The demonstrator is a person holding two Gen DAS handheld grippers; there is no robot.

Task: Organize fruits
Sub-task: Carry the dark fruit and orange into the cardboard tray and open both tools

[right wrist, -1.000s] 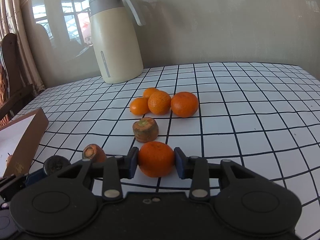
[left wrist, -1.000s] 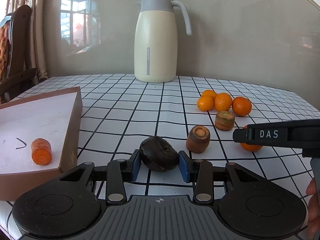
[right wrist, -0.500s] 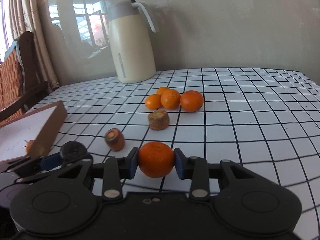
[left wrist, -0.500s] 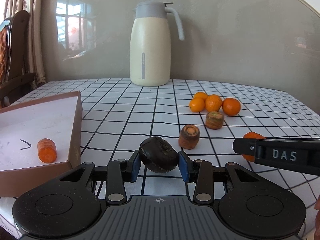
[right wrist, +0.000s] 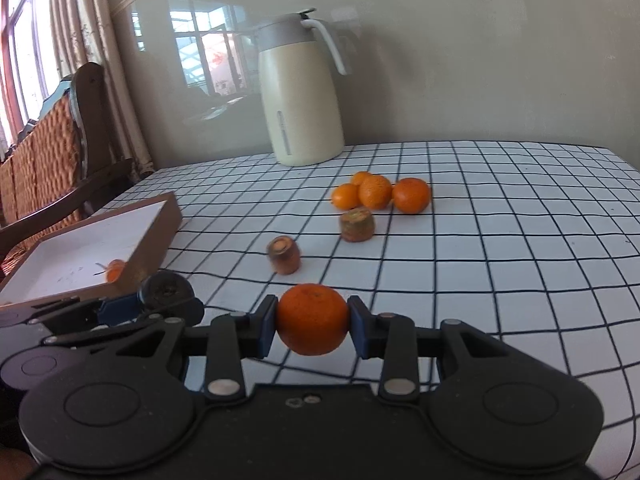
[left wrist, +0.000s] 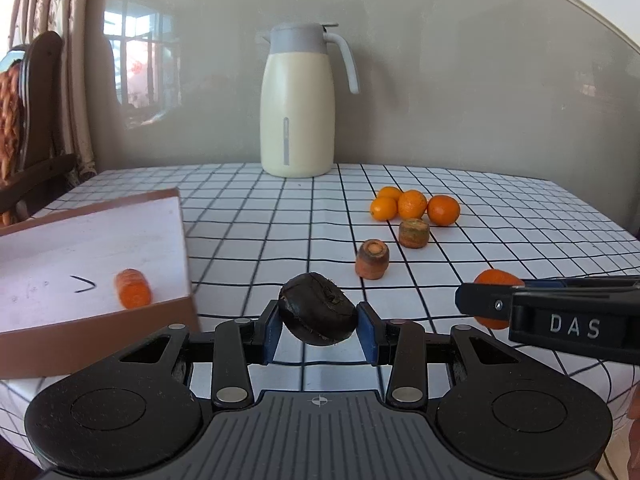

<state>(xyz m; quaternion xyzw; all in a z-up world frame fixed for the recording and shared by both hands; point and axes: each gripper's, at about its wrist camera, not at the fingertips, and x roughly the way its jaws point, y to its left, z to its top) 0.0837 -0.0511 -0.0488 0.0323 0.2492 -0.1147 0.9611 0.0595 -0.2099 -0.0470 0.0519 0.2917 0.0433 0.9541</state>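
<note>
Bright daylight fills both views, entering from the window [right wrist: 24,40] at ten o'clock. A reflected window pane glares on the glossy wall [left wrist: 480,92] behind the jug [left wrist: 297,104]. Soft shadows sit close under the oranges [left wrist: 414,205]. Fisheye distortion bows the tablecloth grid [right wrist: 520,216] and darkens the corners. Motion blur smears the box [right wrist: 100,240] at nine o'clock in the right wrist view; the left wrist view is sharper

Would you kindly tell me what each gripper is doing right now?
Left gripper: closed on the dark round vegetable chunk.
Right gripper: closed on a round orange tangerine.
</note>
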